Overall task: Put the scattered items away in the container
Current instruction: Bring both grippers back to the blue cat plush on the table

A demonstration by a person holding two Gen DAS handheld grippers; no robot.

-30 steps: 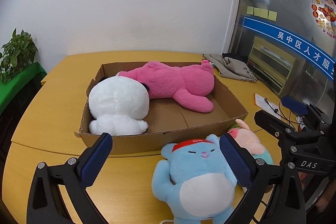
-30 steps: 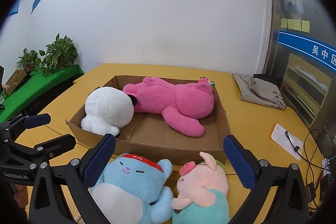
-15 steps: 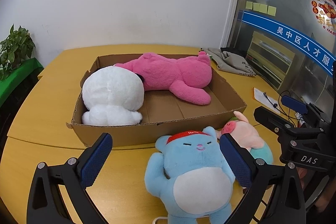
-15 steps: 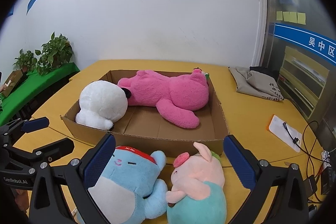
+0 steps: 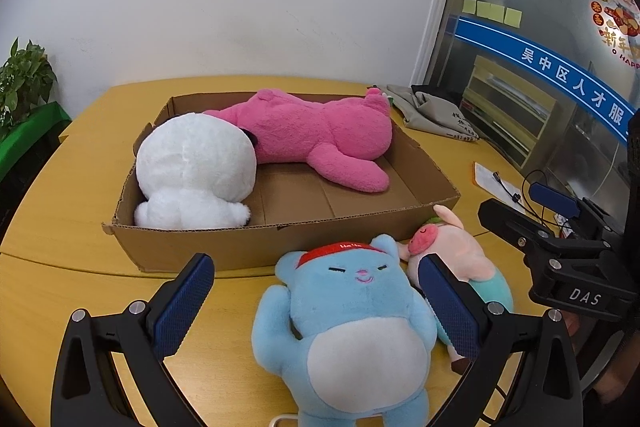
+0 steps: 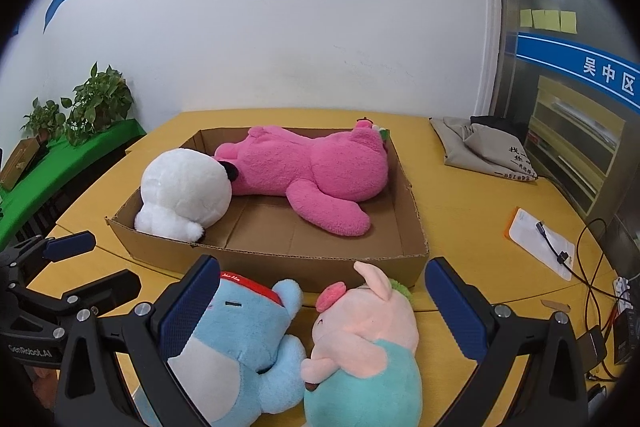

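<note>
- One shallow cardboard box (image 5: 248,247) sits on the yellow table (image 5: 68,195), its open top facing up.
- Two plush toys lie inside the box: one white plush (image 5: 196,167) at its left end and one long pink plush (image 5: 320,135) stretched along the far wall, the two touching.
- Two plush toys lie outside on the table, just in front of the box's near wall: one blue plush (image 5: 356,323) with a red headband, on its back, and one pink pig plush (image 6: 360,343) in a teal outfit, pressed against the blue one's side.
- The left gripper (image 5: 320,303) has its jaws spread wide, one on each side of the blue plush, and grasps nothing; the right-hand pad sits between the blue plush and the pig.
- The right gripper (image 6: 320,311) is likewise spread wide and empty, its jaws flanking the pig plush and part of the blue one.
- Four yellow sticky notes (image 6: 548,19) hang in a row on the partition at right.
- One folded grey cloth bag (image 6: 480,147) lies on the table's far right corner, well apart from the box.
- Two potted plants (image 6: 80,111) stand on a green-covered ledge at left.
</note>
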